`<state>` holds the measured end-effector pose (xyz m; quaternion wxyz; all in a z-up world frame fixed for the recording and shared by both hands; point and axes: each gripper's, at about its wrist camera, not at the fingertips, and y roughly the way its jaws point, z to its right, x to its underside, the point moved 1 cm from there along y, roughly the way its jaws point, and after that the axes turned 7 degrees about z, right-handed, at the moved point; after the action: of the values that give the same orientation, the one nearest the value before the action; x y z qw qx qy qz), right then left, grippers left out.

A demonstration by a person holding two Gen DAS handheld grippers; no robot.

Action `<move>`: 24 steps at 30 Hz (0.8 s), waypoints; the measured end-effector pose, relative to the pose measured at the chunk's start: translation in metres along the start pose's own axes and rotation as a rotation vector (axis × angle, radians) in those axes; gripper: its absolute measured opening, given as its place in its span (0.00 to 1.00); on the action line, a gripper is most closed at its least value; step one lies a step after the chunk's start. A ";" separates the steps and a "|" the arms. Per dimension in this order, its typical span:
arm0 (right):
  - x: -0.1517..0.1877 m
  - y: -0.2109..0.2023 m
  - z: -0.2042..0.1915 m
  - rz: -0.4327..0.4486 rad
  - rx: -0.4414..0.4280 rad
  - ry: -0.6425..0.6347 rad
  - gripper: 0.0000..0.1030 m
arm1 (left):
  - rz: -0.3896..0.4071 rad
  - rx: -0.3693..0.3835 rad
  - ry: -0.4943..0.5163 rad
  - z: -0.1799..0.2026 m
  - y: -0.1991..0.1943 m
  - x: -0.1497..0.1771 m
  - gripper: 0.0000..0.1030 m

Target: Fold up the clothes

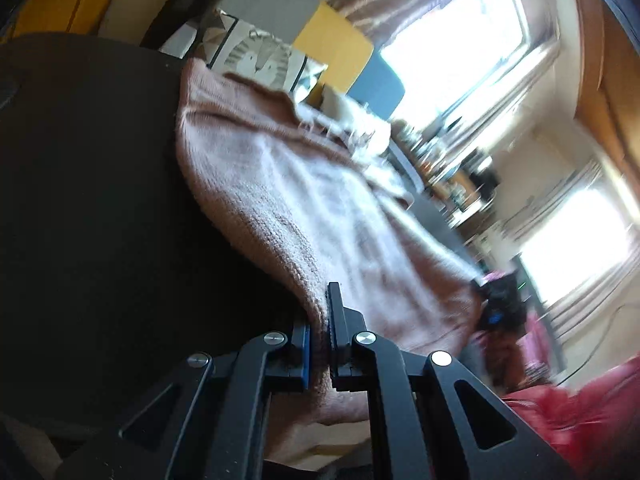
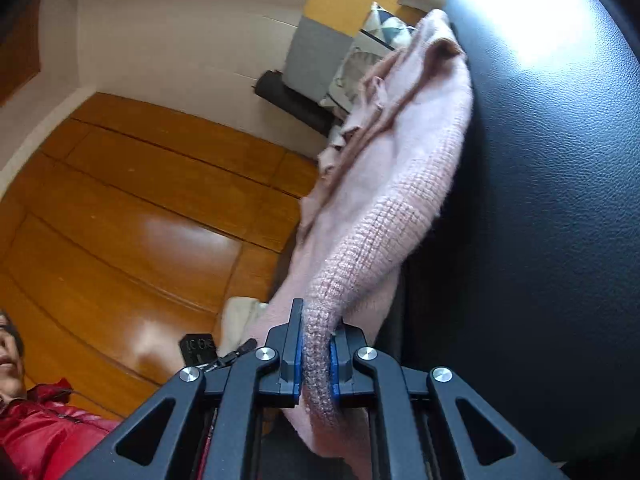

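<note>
I have the pale pink knitted sweater [image 1: 304, 200] pinched at two points — my left gripper [image 1: 319, 344] is closed tight on a thin edge at the bottom centre of its view, and my right gripper [image 2: 316, 360] is clamped on a thicker ribbed band at the bottom centre of its own. The knit hangs stretched between them against the dark leather sofa [image 2: 560, 200], above the glossy wooden floor [image 2: 140, 200]. I judge this a carry or fold-over stroke; which fold, I can't tell. Next calls for even tension — both edges level.
</note>
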<state>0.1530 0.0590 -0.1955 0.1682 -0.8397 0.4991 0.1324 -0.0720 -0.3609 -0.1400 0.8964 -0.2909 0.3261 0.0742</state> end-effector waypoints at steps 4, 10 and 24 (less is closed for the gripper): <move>0.010 -0.019 -0.011 0.029 -0.079 0.010 0.08 | 0.019 0.067 -0.040 0.006 -0.018 0.001 0.06; 0.036 -0.047 -0.028 0.045 -0.162 0.042 0.08 | 0.045 0.164 -0.100 0.013 -0.041 0.002 0.06; -0.051 0.016 -0.019 0.165 -0.195 0.129 0.08 | 0.137 0.287 -0.343 -0.049 0.040 -0.085 0.06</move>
<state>0.1159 0.0844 -0.1611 0.0417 -0.8150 0.5608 0.1394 -0.1771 -0.3512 -0.1358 0.9637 -0.1207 0.1954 0.1362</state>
